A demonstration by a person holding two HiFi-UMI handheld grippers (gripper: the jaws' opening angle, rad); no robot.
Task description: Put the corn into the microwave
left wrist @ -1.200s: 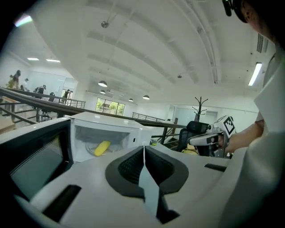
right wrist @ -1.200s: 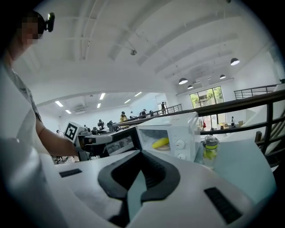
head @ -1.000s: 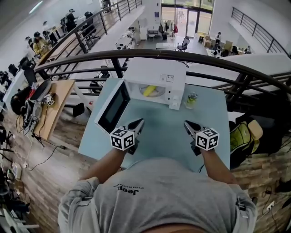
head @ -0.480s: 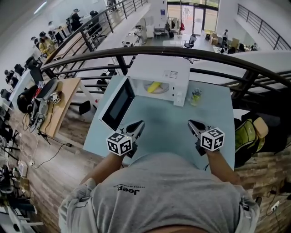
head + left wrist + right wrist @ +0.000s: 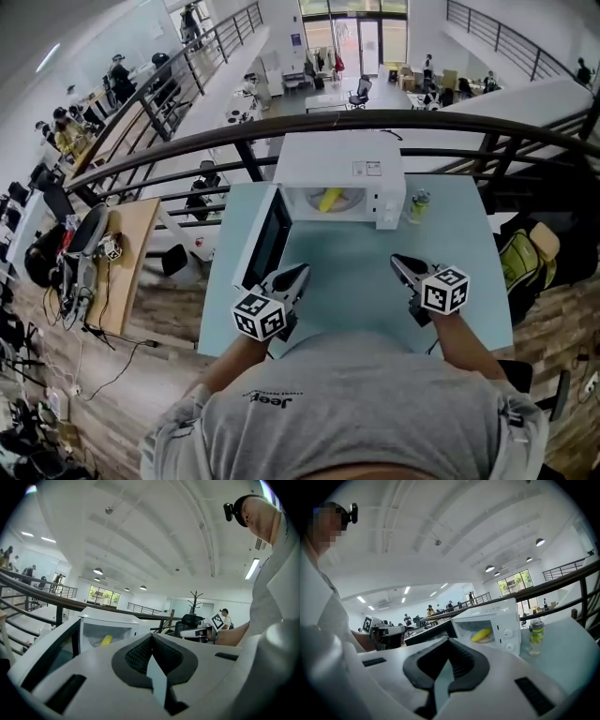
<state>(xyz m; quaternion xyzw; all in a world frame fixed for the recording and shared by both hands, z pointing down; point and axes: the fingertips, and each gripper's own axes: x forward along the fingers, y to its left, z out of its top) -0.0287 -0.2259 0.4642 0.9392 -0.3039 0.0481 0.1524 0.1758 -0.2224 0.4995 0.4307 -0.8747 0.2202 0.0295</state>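
Note:
The yellow corn lies inside the white microwave at the table's far side, whose door stands open to the left. The corn also shows in the left gripper view, and the corn in the right gripper view, on the turntable. My left gripper hovers over the table near the open door, shut and empty. My right gripper is level with it on the right, also shut with nothing in it. Both point toward the microwave, well short of it.
A small bottle with a green cap stands right of the microwave; the bottle shows in the right gripper view too. The light blue table ends at a dark railing behind. A wooden desk sits at the left.
Both grippers have shifted a little to the right and slightly up, staying shut and empty. The corn has stayed inside the microwave and the door is still open.

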